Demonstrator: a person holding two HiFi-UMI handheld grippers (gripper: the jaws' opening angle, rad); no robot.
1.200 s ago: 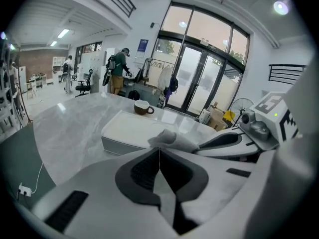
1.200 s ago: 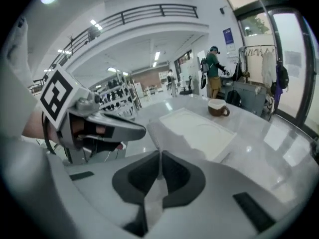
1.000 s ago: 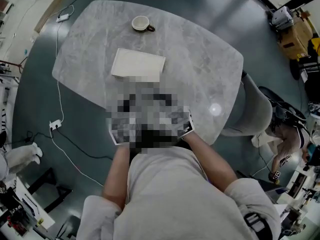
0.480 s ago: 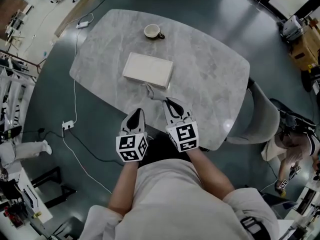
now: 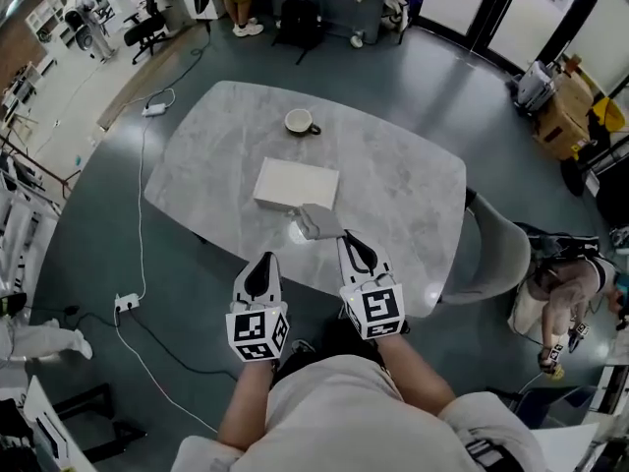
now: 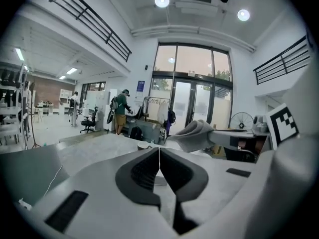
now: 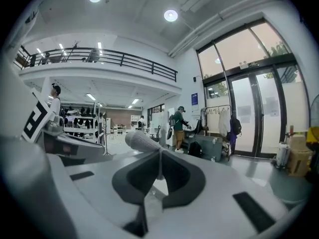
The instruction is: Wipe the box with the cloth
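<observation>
A flat white box (image 5: 296, 185) lies in the middle of the grey marble table (image 5: 403, 195). My right gripper (image 5: 345, 237) is shut on a grey cloth (image 5: 316, 221), which hangs just above the table at the box's near edge. In the right gripper view the cloth (image 7: 142, 142) sticks out to the left of the closed jaws of the right gripper (image 7: 160, 157). My left gripper (image 5: 264, 261) is shut and empty at the table's near edge, left of the cloth. The left gripper view shows the left gripper (image 6: 159, 153) closed and the cloth (image 6: 197, 135) to its right.
A white cup (image 5: 300, 122) stands on the table beyond the box. A grey chair (image 5: 494, 249) sits at the table's right side. A cable and power strip (image 5: 126, 303) lie on the floor at left. People stand in the room behind.
The head view has lifted and pulled back, so the table looks smaller. The right gripper still holds the cloth near the box's near edge. Both grippers stay close together.
</observation>
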